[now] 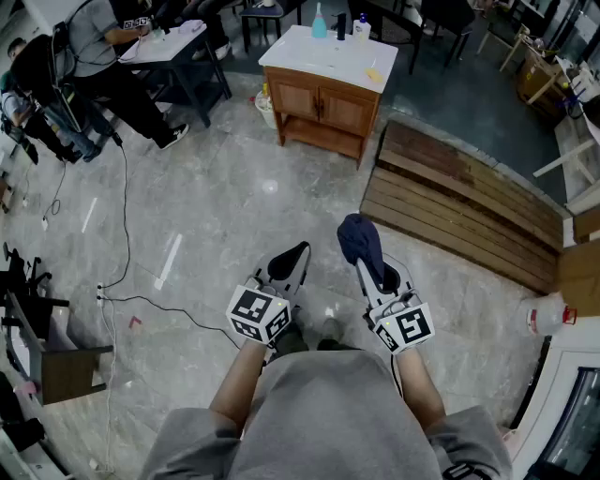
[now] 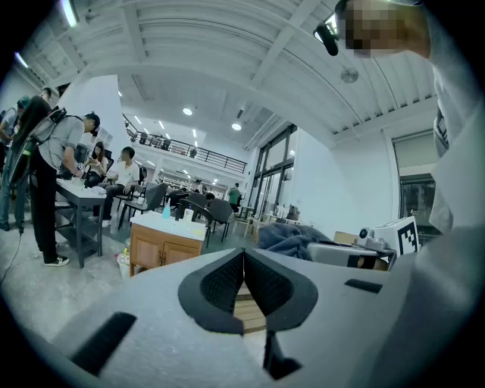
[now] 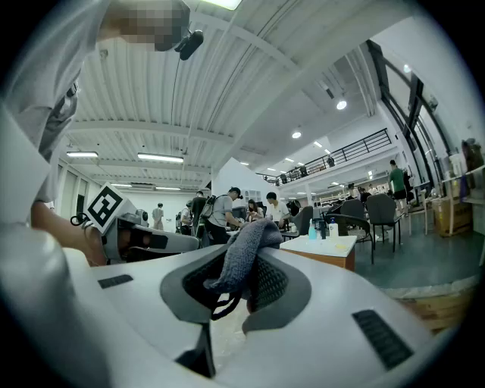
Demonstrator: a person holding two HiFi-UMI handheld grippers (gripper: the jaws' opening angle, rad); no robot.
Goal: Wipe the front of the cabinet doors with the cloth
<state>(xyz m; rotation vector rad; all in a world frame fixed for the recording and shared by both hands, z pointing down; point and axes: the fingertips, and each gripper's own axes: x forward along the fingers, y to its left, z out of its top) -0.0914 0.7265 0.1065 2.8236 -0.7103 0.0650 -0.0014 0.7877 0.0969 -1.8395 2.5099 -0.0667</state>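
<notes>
Seen from the head view, a person in a grey top stood on a pale stone floor [image 1: 216,216] with both grippers held low at the bottom centre of the frame.

The right gripper [image 1: 375,269] was clenched on a dark blue-grey cloth [image 1: 359,239]. The cloth bunched up above the jaw tips, and in the right gripper view its knitted fabric and a loose loop filled the gap between the dark pads. It was probably carried this way so a soft wad stuck out ahead of the jaws, ready to press on a flat surface.

The left gripper [image 1: 292,262] held nothing. In its own view the two ribbed jaws met in a closed seam, which suggests it was idle while the other hand carried the cloth.

The cabinet [image 1: 323,108] stood at the upper centre of the head view, well apart from both grippers. It was a small wooden unit with a white top carrying a few bottles [image 1: 339,23], and its two brown doors [image 1: 321,103] faced the person. A slatted wooden platform [image 1: 459,202] lay to its right. People sat at a table [image 1: 173,42] in the upper left.

Judging by the gap, wiping had not yet begun, and the person would need to walk forward first.
</notes>
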